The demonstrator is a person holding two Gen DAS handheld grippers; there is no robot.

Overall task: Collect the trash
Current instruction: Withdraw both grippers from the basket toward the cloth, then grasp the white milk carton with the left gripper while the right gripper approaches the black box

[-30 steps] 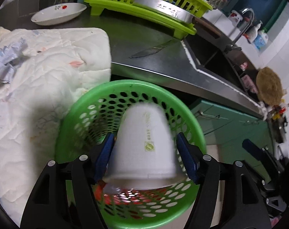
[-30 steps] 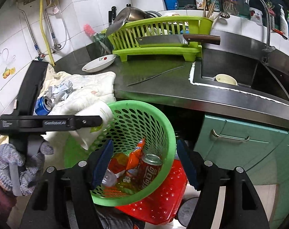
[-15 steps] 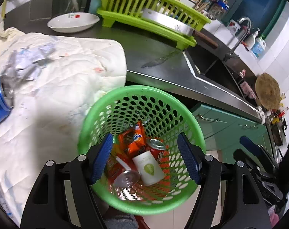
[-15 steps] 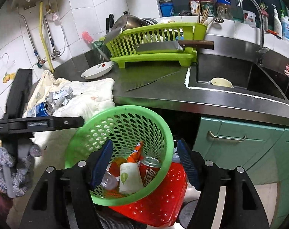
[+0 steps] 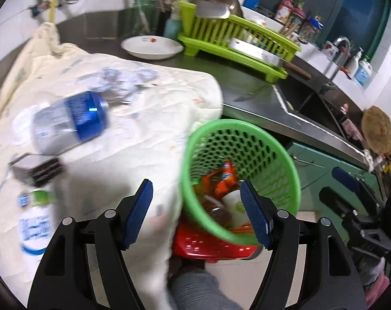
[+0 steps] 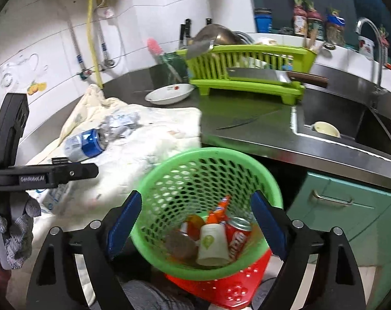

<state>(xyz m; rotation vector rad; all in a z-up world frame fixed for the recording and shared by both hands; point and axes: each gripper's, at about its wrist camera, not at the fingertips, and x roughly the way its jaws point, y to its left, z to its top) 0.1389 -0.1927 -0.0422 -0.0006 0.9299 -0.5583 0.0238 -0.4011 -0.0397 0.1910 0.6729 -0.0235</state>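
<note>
A green mesh basket point(image 6: 211, 165) point(image 5: 247, 131) stands by the counter edge and holds a white paper cup point(image 6: 212, 242), a red can point(image 6: 238, 235) and orange wrappers point(image 6: 218, 208). My left gripper point(image 5: 196, 214) is open and empty, over the edge of a white cloth point(image 5: 149, 118) beside the basket. On the cloth lie a blue can point(image 5: 71, 121) point(image 6: 85, 144), crumpled paper point(image 6: 120, 124) and a white-labelled bottle point(image 5: 36, 222). My right gripper point(image 6: 195, 224) is open and empty above the basket.
A red basket point(image 6: 236, 281) sits under the green one. On the dark counter are a white plate point(image 6: 169, 94), a knife point(image 6: 244, 121) and a lime dish rack point(image 6: 249, 67). A sink point(image 6: 350, 118) lies to the right, with green cabinets point(image 6: 350, 206) below.
My left gripper let the white cup fall into the green basket, then swung left over the cloth. The blue can and a bottle came into its view.
</note>
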